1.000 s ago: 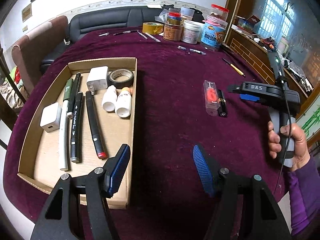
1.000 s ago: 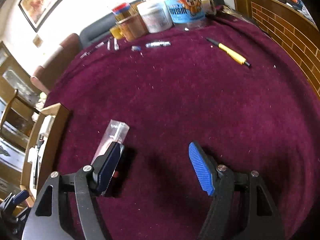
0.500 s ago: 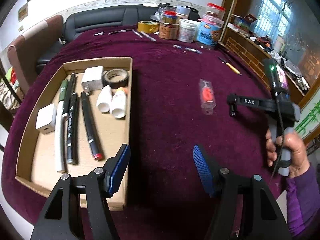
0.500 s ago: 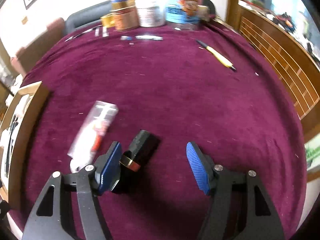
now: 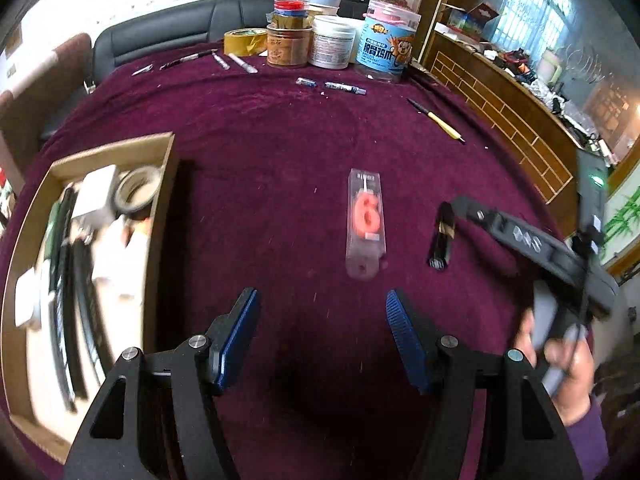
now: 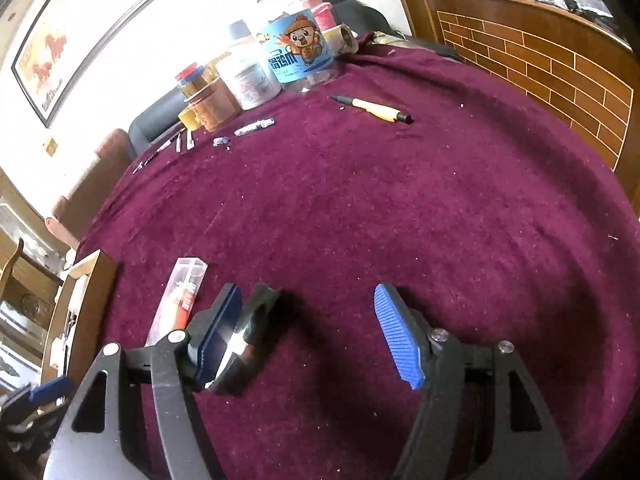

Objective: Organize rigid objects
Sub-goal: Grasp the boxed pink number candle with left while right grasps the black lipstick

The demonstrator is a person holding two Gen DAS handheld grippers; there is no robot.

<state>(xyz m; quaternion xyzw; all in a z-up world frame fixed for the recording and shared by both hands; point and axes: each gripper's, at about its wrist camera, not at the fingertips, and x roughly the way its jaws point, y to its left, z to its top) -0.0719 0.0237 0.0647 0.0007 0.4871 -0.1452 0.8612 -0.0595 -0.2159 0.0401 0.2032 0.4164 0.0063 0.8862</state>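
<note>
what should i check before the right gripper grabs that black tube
1. Right gripper jaws apart, now opening: ok.
2. Black tube between the pads: not ok, it lies against the left pad, off centre.
3. Candle pack clear of the tube: ok, apart on the cloth.
4. Left gripper empty and out of the way: ok.
5. Free space in the cardboard tray: cannot tell, blurred.
</note>
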